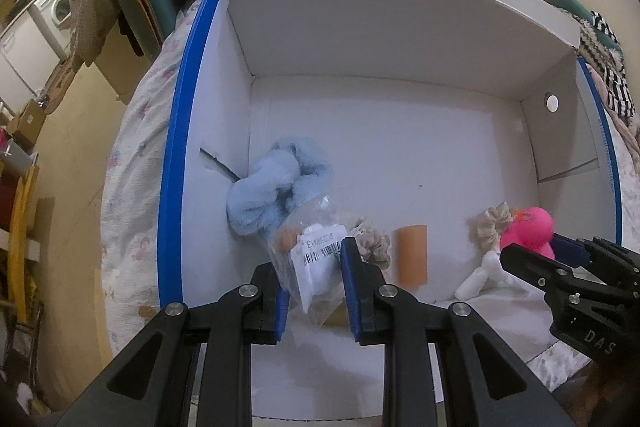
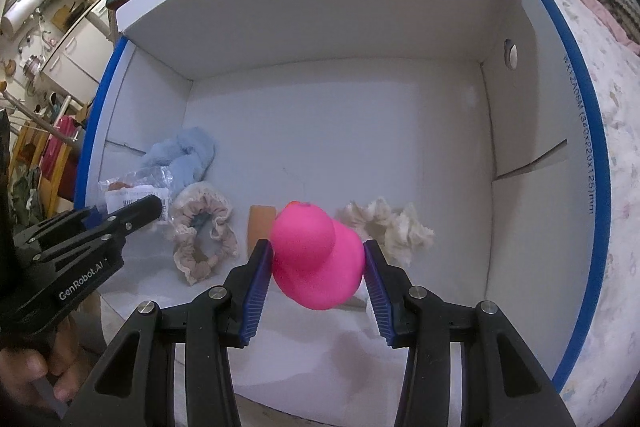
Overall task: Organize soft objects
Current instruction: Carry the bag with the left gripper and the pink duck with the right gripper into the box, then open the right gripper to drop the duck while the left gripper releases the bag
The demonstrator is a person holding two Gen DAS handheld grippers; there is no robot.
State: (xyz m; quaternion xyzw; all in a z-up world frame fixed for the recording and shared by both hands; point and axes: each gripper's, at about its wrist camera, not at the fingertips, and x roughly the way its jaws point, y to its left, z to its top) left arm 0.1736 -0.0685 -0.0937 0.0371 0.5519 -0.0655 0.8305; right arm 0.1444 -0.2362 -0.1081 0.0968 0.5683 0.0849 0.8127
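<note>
While both tools point down into a white cardboard box with blue-taped rims [image 1: 170,187], each one carries something over its floor. The left gripper [image 1: 316,279] has its blue ribbed pads pinched on a crinkly clear plastic bag with a white barcode label [image 1: 316,255], something orange and white showing through the film. The right gripper [image 2: 318,269] clamps a smooth, glossy pink rubber duck [image 2: 316,259] by its rounded body, one pad on each flank, the head bulging above the jaws.

On the matte box floor lie the other soft things: a fluffy pale-blue scrunchie [image 1: 276,187] bunched in the left corner, a ruffled beige fabric scrunchie [image 2: 204,239] lying as an open ring just beside the left tool, a flat orange rectangular piece [image 1: 411,253] near the middle, and a frilly cream scrunchie [image 2: 386,223] behind the duck. A white, limp cloth-like item [image 1: 482,275] sits by the near wall in the left view; what it is I cannot tell.

A round finger hole [image 2: 511,54] pierces the right wall, and printed dimensions run along the right rim. The box rests on a quilted bedspread with a faint floral print [image 1: 132,131]. Beyond it, a washing machine [image 1: 60,7] and cluttered shelves stand in the room at left, and a person's fingers [image 2: 32,375] grip the left tool's handle.
</note>
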